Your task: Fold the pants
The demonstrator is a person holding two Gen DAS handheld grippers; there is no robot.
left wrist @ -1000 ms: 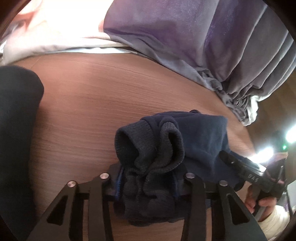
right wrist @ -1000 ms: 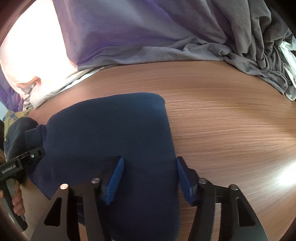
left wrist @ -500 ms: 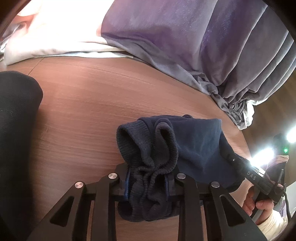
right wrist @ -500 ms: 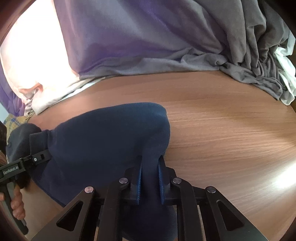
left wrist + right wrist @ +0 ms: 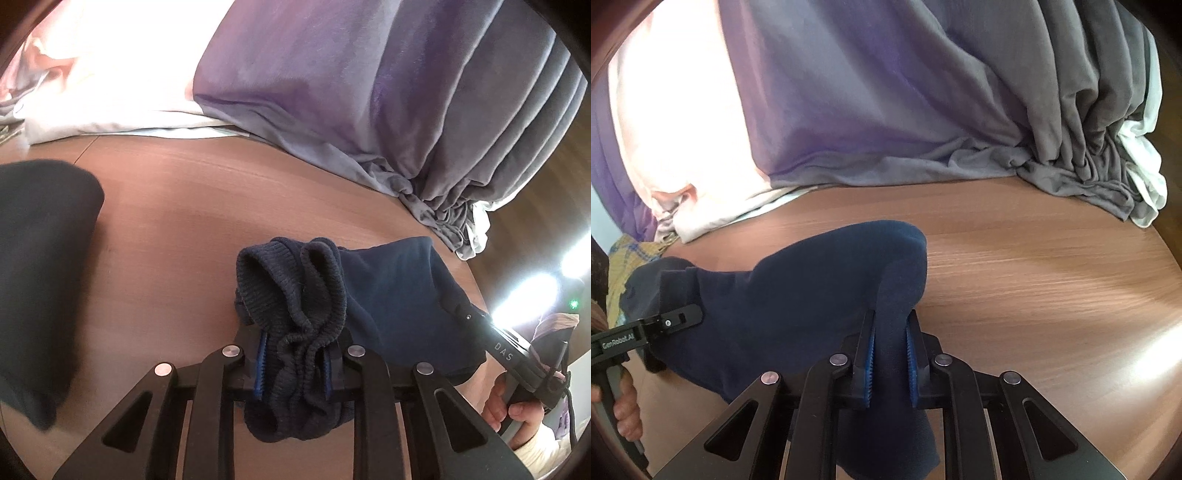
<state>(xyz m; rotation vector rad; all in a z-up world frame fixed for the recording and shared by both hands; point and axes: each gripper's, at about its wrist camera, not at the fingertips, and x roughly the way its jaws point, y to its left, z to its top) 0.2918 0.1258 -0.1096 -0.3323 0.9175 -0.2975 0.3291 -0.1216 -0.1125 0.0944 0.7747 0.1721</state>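
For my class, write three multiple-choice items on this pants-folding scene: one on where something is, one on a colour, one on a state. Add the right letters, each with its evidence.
1. Which part of the navy blue knit pants sits in the left gripper?
A. ribbed cuffs
B. a pocket
C. a belt loop

2. What colour is the smooth wooden table?
A. white
B. brown
C. green

3. How is the right gripper?
A. wide open
B. lying flat on the table
C. shut on the pants

Answers: 1 A, bunched ribbed knit sits between its blue pads. 2 B, brown wood grain shows around the pants. 3 C, both blue pads press a fold of navy cloth.
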